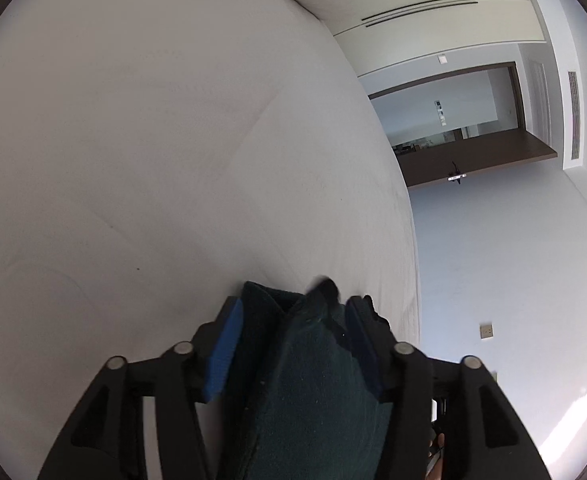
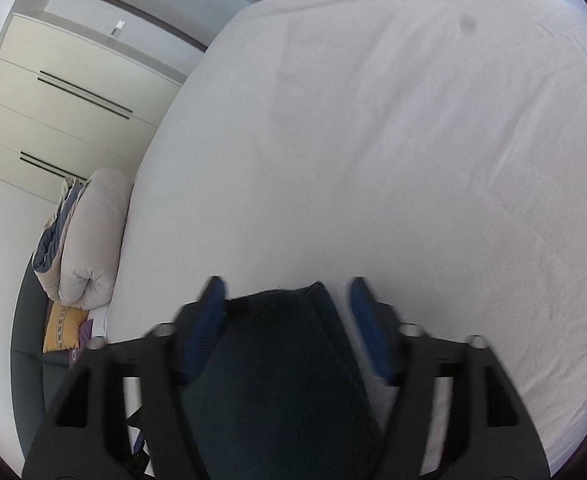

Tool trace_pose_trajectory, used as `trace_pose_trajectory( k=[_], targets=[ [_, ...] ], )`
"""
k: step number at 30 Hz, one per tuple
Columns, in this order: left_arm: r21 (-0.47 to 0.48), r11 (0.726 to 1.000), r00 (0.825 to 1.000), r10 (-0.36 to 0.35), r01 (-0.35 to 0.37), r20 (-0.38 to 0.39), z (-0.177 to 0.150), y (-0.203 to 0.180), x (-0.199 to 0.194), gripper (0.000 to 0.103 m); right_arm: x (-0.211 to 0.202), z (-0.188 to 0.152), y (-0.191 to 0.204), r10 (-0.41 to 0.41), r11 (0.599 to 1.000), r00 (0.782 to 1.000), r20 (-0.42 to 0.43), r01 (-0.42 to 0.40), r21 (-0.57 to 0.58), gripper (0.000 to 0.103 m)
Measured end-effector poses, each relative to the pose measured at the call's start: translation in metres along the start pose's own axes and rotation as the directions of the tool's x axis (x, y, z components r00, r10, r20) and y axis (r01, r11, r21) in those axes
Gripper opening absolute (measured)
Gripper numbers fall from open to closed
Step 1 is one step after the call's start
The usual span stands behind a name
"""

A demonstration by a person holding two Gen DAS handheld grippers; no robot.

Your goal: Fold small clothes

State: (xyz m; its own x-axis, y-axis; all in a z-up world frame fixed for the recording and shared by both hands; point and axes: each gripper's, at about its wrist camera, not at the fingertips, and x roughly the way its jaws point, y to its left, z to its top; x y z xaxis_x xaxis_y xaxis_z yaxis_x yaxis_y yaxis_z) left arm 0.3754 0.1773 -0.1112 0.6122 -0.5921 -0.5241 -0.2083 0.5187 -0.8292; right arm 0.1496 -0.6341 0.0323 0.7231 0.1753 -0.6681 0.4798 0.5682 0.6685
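Left gripper (image 1: pixel 293 312): seen in the left wrist view with jaws spread; the dark green cloth (image 1: pixel 309 380) lies between the blue pads (image 1: pixel 223 354), which are not pressed on it
Cloth, left view: its long axis is run along the fingers, tip forward over the white bed sheet (image 1: pixel 133 160)

Right gripper (image 2: pixel 287 300): in the right wrist view jaws are held wide, clear gaps kept to the pads
Cloth, right view: the dark green cloth (image 2: pixel 277 380) is centred between the fingers, over the bed sheet (image 2: pixel 373 140)
Nearer hand: it cannot be told; both are equally at the cloth
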Motion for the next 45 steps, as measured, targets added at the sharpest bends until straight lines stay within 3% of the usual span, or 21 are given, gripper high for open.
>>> trace_pose_trajectory(
  k=[1,3,6,12,17,21,25,26,30,35,42,44,45],
  targets=[
    [0.006,1.0,1.0,-0.002,0.002,0.002,-0.001,0.0,-0.002,0.061,-0.003,0.001,-0.002,0.011,1.0,0.999,0.035,-0.011,0.005,0.082],
    [0.031,0.999,1.0,-0.01,0.01,-0.008,-0.009,-0.003,-0.007,0.061,-0.005,0.001,-0.005,0.017,1.0,1.0,0.025,-0.016,-0.011,0.082],
    [0.144,0.99,1.0,0.007,-0.008,0.006,-0.035,-0.019,-0.025,0.061,-0.017,-0.006,-0.006,0.003,0.998,1.0,0.028,-0.001,-0.063,0.082],
    [0.322,0.938,0.991,0.129,-0.129,0.023,-0.103,-0.022,-0.052,0.061,-0.045,-0.042,-0.003,-0.056,0.967,0.998,0.017,0.059,-0.246,0.08],
    [0.31,0.94,0.987,0.158,-0.146,-0.014,-0.128,0.001,-0.058,0.061,-0.054,-0.074,-0.008,-0.107,0.926,0.994,0.007,0.102,-0.364,0.077],
    [0.334,0.926,0.982,0.189,-0.177,-0.002,-0.145,0.01,-0.059,0.061,-0.069,-0.108,-0.024,-0.153,0.877,0.988,0.016,0.143,-0.459,0.072],
    [0.378,0.903,0.977,0.211,-0.206,0.027,-0.151,0.002,-0.055,0.061,-0.098,-0.127,-0.044,-0.175,0.852,0.984,0.017,0.161,-0.497,0.06],
    [0.394,0.893,0.975,0.222,-0.217,0.035,-0.152,0.0,-0.054,0.059,-0.098,-0.128,-0.045,-0.179,0.852,0.984,0.015,0.162,-0.498,0.056],
    [0.418,0.877,0.968,0.248,-0.239,0.033,-0.157,0.0,-0.05,0.037,-0.113,-0.124,-0.056,-0.174,0.861,0.985,0.022,0.163,-0.482,0.052],
    [0.407,0.88,0.968,0.247,-0.246,0.051,-0.158,0.004,-0.056,0.029,-0.123,-0.105,-0.075,-0.122,0.922,0.992,0.011,0.117,-0.37,0.05],
    [0.447,0.855,0.962,0.268,-0.264,0.057,-0.164,-0.001,-0.056,0.015,-0.105,-0.109,-0.064,-0.161,0.877,0.986,-0.034,0.127,-0.463,0.049],
    [0.451,0.851,0.96,0.272,-0.269,0.06,-0.165,-0.001,-0.057,0.014,-0.101,-0.112,-0.059,-0.174,0.861,0.984,-0.043,0.131,-0.491,0.03],
    [0.455,0.848,0.96,0.274,-0.272,0.063,-0.166,-0.002,-0.057,0.013,-0.099,-0.113,-0.057,-0.179,0.857,0.982,-0.053,0.129,-0.5,0.029]
  ],
)
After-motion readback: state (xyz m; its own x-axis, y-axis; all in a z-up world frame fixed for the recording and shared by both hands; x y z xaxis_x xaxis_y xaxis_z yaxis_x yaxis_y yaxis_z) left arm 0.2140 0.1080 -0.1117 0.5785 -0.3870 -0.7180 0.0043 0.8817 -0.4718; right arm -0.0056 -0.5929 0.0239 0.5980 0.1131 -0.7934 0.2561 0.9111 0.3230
